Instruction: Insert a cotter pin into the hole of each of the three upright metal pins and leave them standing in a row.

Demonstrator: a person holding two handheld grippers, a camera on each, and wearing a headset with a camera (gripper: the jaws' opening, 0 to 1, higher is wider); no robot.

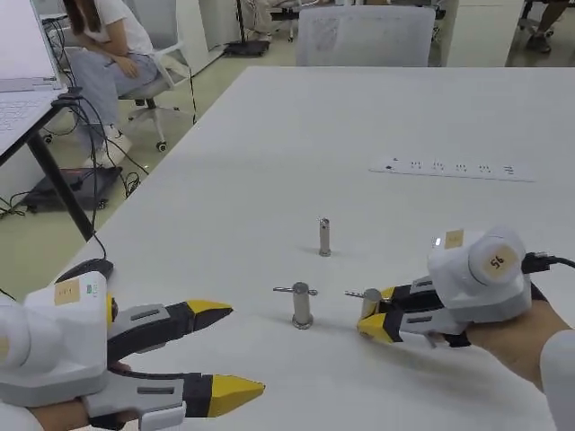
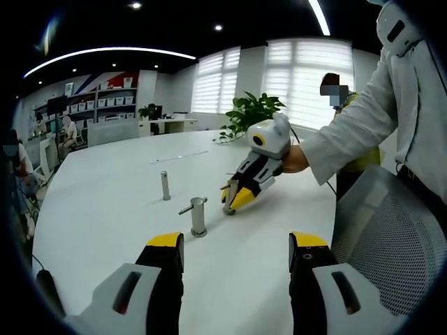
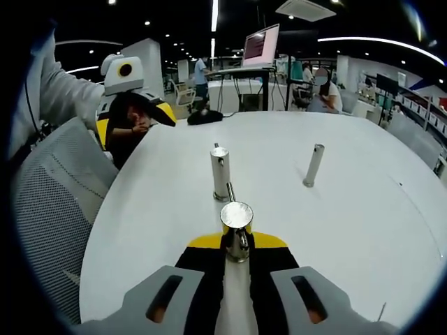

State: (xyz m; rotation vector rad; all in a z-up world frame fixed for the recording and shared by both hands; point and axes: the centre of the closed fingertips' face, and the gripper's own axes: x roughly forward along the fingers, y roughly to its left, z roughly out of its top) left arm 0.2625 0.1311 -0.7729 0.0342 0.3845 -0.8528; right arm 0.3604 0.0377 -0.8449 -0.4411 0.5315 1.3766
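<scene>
Setting down the nearest metal pin (image 3: pixel 237 215) squarely looks like the step in hand. The right gripper (image 1: pixel 381 312) has its jaws closed tight around the shaft low down, with the base at or just above the white table (image 1: pixel 269 162). A cotter pin (image 1: pixel 354 294) pokes out sideways near the head. To do it well, keep the shaft vertical, rest the base flat in line with the other two, then part the jaws slowly and draw straight back so a finger does not catch the protruding cotter.

The middle pin (image 1: pixel 303 307) stands upright just beside it, with its own crosswise cotter (image 1: pixel 285 290) pointing away from the gripper. It is the nearest thing to knock. The far pin (image 1: pixel 324 237) stands apart and I see no cotter in it.

The left gripper (image 1: pixel 223 350) hovers wide open and empty, well clear. A power strip (image 1: pixel 454 168) lies far off.
</scene>
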